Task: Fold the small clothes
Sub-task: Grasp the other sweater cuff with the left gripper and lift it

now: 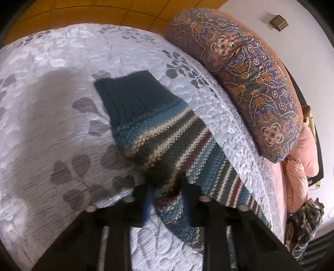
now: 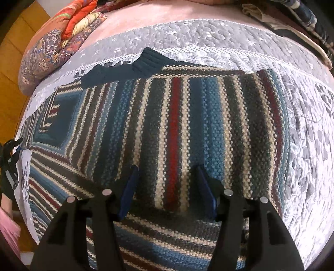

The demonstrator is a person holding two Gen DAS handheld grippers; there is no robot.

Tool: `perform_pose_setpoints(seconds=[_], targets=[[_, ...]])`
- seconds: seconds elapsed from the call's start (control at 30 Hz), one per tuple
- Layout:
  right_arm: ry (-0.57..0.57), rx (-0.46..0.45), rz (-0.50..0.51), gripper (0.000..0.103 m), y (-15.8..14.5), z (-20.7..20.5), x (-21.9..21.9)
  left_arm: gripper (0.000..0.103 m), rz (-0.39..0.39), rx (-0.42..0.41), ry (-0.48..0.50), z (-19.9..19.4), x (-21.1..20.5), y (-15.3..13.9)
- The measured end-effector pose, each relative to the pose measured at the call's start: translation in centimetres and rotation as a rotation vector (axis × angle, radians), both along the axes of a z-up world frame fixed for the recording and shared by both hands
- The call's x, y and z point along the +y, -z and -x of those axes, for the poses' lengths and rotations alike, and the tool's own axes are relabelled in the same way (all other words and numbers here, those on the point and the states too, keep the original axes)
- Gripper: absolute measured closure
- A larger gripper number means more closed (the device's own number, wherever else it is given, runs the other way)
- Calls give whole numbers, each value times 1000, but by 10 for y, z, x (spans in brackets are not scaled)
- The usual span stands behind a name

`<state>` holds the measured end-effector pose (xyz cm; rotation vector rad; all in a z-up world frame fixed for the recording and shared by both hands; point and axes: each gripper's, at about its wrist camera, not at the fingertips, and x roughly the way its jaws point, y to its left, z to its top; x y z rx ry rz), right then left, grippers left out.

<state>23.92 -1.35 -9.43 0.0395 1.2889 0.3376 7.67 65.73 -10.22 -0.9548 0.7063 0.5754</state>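
Observation:
A striped knit sweater point(image 2: 177, 116) in blue, grey, cream and red lies spread on the pale quilted bedspread point(image 2: 302, 146). In the left wrist view one sleeve point(image 1: 167, 133) with a dark teal ribbed cuff point(image 1: 129, 93) stretches away across the bedspread point(image 1: 52, 104). My left gripper point(image 1: 167, 193) is shut on the near part of that sleeve, with the knit bunched between its fingers. My right gripper point(image 2: 167, 167) hovers open just over the sweater's body, a blue-padded finger point(image 2: 129, 187) on each side of the red stripe. The left gripper point(image 2: 9, 158) also shows at the far left edge there.
A purple patterned pillow point(image 1: 250, 83) lies along the bed's far side, with pink bedding point(image 1: 298, 166) beside it. More folded fabric point(image 2: 302, 25) is stacked at the back right of the right wrist view. Wooden floor point(image 1: 83, 12) lies beyond the bed's edge.

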Motion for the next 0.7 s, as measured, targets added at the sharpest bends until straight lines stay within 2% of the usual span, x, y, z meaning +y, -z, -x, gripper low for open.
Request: perform_pose_setpoints(seconds=[0.17,0.3,0.53,0.7], targets=[[3,2,-2,46,0,0,0,91,-104,-11,19,-9,-18,-26],[10,8,-16,46,0,0,-2,91,-165,-76,64,-19,-39,-55],[13,11,-21,47,-1,0,-4,92,-221,-166,205,-49,-98,-91],[14,14,-29,47,-2,2,-6,92,-232,-213,309,-66,-144,-104]])
